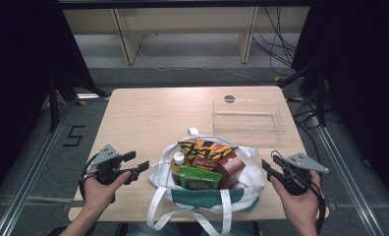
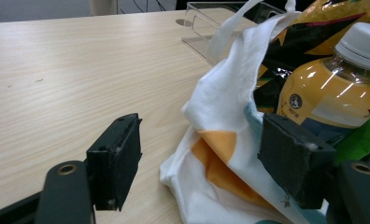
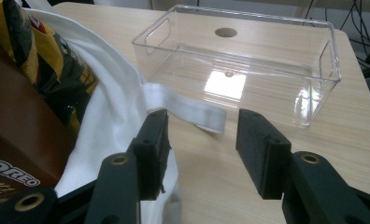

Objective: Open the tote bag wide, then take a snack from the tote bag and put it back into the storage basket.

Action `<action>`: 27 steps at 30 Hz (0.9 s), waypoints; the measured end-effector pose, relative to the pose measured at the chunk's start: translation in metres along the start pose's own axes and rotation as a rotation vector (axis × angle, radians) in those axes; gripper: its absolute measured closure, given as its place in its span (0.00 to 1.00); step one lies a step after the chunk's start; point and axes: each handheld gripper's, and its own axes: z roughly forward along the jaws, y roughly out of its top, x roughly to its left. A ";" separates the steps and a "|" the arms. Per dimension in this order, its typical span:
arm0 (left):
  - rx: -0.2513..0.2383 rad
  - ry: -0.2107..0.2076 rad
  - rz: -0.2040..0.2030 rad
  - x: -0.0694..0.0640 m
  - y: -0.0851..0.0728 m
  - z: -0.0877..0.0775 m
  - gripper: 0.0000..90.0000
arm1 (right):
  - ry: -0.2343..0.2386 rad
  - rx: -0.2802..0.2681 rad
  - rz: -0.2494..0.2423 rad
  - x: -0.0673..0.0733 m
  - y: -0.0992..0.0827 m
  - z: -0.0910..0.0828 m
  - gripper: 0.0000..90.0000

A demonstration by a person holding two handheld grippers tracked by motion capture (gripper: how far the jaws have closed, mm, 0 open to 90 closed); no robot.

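A light wooden table (image 1: pixel 148 113) carries two things. A white tote bag (image 1: pixel 205 196), stuffed with snacks and a bottle, sits at the near edge, its straps hanging over it. A clear plastic bin (image 1: pixel 248 115) stands toward the far right corner, just beside a round hole (image 1: pixel 229 98) in the tabletop, apart from the bag.

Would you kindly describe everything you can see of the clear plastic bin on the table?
The clear plastic bin is a rectangular, open-topped, see-through container with a cut-out handle at each short end. It is empty and stands upright, flat on the wooden table at its far right, beyond the white tote bag. Nothing appears to touch it but the table.
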 end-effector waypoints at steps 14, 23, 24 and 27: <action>-0.004 0.028 0.001 0.002 0.001 -0.003 0.32 | 0.024 -0.048 0.030 0.004 0.007 -0.010 0.57; -0.018 0.022 -0.002 -0.002 0.006 -0.008 0.32 | 0.100 -0.065 0.010 0.011 0.028 -0.017 0.62; -0.023 0.021 0.014 -0.002 0.007 -0.010 0.32 | 0.118 -0.054 0.021 0.014 0.031 -0.018 0.62; -0.029 0.027 0.019 -0.002 0.008 -0.011 0.32 | 0.163 -0.056 0.005 0.025 0.044 -0.018 0.61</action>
